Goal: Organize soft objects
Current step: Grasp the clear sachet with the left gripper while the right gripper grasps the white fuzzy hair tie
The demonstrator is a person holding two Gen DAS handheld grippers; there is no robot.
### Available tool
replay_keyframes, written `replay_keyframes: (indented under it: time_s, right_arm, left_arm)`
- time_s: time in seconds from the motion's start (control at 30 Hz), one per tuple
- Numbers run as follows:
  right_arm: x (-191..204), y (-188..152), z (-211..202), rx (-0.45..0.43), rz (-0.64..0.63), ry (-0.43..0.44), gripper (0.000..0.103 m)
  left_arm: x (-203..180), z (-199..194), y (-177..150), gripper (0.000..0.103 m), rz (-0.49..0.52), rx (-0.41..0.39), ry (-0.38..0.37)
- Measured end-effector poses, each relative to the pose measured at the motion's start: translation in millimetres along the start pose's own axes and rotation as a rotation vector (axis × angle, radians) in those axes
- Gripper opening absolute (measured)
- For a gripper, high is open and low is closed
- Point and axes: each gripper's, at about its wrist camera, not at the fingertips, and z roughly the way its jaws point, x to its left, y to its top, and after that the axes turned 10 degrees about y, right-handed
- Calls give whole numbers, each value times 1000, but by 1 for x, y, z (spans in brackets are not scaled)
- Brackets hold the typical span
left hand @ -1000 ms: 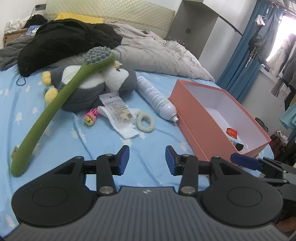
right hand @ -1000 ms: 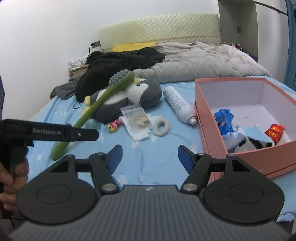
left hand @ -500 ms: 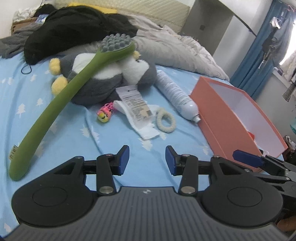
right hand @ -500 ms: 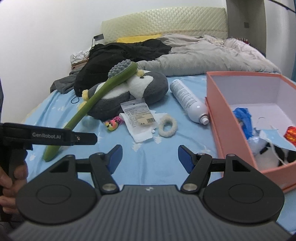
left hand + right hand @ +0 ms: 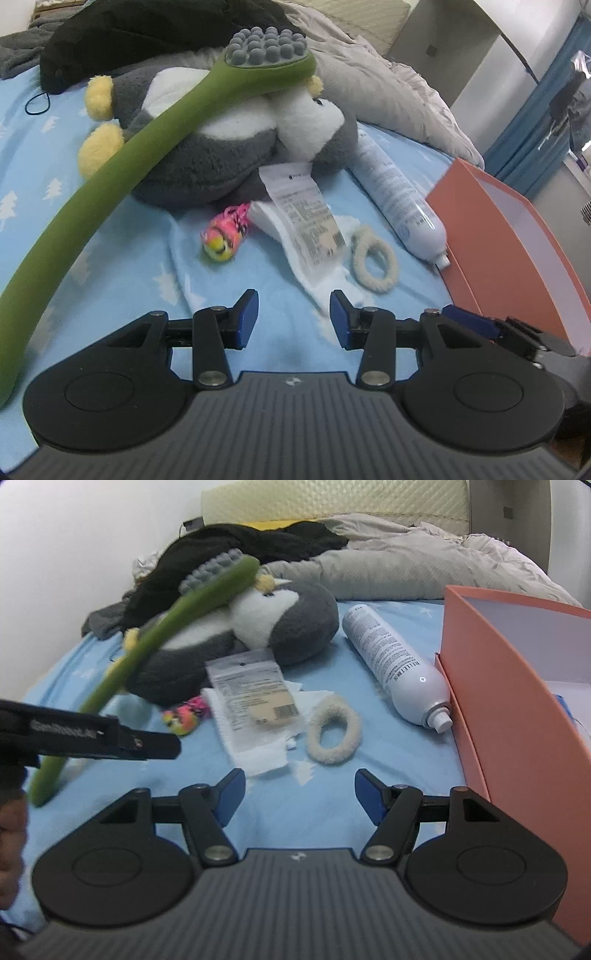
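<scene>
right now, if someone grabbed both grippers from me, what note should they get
Left gripper: open, empty, above the blue sheet.
Right gripper: open, empty, just short of the fluffy hair tie.
On the sheet: plush penguin under the green brush, small pink toy, packet on a white cloth, spray can against the orange box.
Done: nothing held.
Left: the soft things remain unsorted.

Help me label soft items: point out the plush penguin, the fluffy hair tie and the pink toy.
plush penguin (image 5: 295, 627), right wrist view, grey side.
fluffy hair tie (image 5: 334, 753), right wrist view, near loop edge.
pink toy (image 5: 225, 236), left wrist view, body.
</scene>
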Motion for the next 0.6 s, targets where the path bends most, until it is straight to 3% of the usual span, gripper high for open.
replay_keyframes:
  time_s: [0.4,0.6]
  right_arm:
    - [-31,10,59,9,-4,-21,65]
    - [-34,11,74,13,-35,-2,65]
  left_arm:
    - [-18,48,25,44,3,11,-71]
    - [-22,61,28,43,-10,32,-52]
